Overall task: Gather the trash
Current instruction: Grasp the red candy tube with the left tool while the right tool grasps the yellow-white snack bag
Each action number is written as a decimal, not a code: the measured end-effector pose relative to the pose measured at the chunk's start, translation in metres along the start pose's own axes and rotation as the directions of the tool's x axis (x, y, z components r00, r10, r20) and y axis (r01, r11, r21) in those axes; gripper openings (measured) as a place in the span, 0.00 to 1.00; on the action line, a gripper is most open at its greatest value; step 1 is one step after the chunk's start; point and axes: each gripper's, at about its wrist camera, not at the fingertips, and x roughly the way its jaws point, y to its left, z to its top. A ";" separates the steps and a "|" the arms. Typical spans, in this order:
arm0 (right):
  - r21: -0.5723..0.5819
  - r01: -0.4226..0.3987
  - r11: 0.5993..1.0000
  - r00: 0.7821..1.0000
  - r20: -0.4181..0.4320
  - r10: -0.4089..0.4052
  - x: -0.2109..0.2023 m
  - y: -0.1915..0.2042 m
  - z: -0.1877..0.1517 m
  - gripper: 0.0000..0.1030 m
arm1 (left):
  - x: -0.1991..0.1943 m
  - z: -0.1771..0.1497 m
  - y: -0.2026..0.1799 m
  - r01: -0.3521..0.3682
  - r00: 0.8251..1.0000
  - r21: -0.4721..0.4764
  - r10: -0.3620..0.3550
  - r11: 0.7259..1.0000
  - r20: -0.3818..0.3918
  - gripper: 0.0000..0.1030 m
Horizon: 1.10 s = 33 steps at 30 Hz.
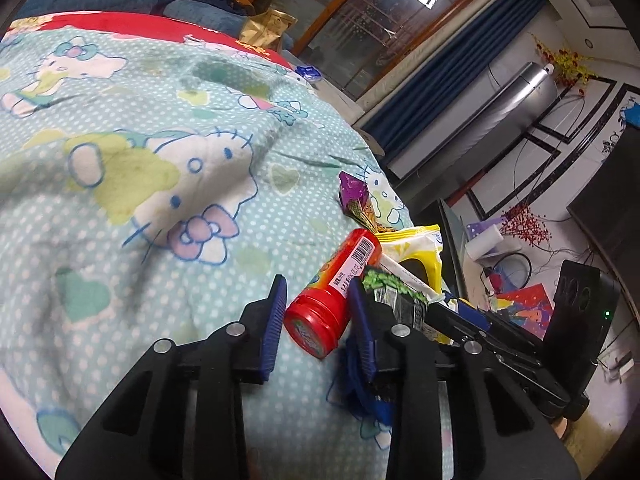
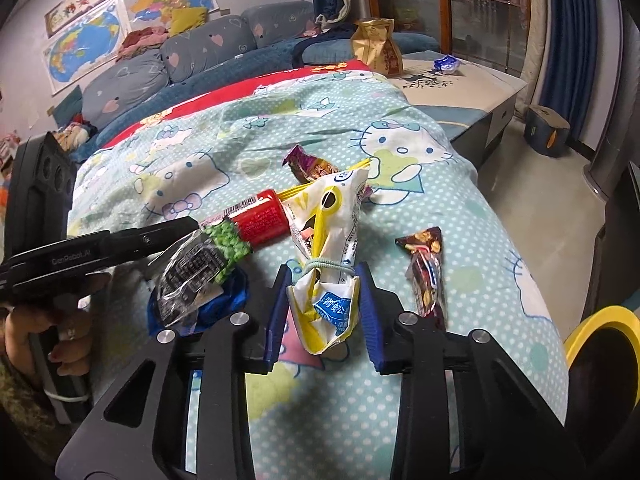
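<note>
A: Trash lies in a small heap on the blanket (image 2: 460, 240) of the bed: a red tube (image 1: 332, 304), a white and yellow bag (image 2: 328, 240) tied with a hair band, a green and clear wrapper (image 2: 200, 264), and a dark wrapper (image 2: 426, 276) a little apart to the right.

B: What does each claw have now?

A: The left gripper (image 1: 318, 308) is narrowed around the cap end of the red tube. The right pad seems to touch it, but at the left pad I see a thin gap, so I think the hold is not firm yet. The right gripper (image 2: 324, 308) is also narrowed, around the lower part of the white and yellow bag. The pads stand just beside it on both sides, and I cannot tell if they really press it.

B: How to do this step well?

A: In my opinion, close both fully before lifting. The tube is round and smooth, so it may slip out. The bag is soft, so squeeze it below the band, then lift slowly.
</note>
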 end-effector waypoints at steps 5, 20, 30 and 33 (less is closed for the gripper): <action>-0.001 -0.011 1.000 1.000 0.016 0.011 -0.013 0.003 -0.008 0.22 | -0.020 -0.010 -0.003 -0.012 0.999 0.003 0.012 1.000 0.030 0.27; 0.026 0.001 1.000 0.999 0.043 -0.002 -0.044 0.000 -0.027 0.19 | -0.070 -0.038 -0.010 -0.164 0.986 0.099 0.160 0.981 0.046 0.23; 0.059 -0.001 0.998 0.996 0.094 -0.004 -0.072 -0.014 -0.033 0.19 | -0.068 -0.059 -0.028 -0.214 0.976 0.191 0.219 0.958 -0.003 0.22; 0.067 -0.004 0.998 0.994 0.106 -0.003 -0.078 -0.019 -0.033 0.19 | -0.062 -0.061 -0.031 -0.219 0.974 0.196 0.227 0.956 -0.020 0.27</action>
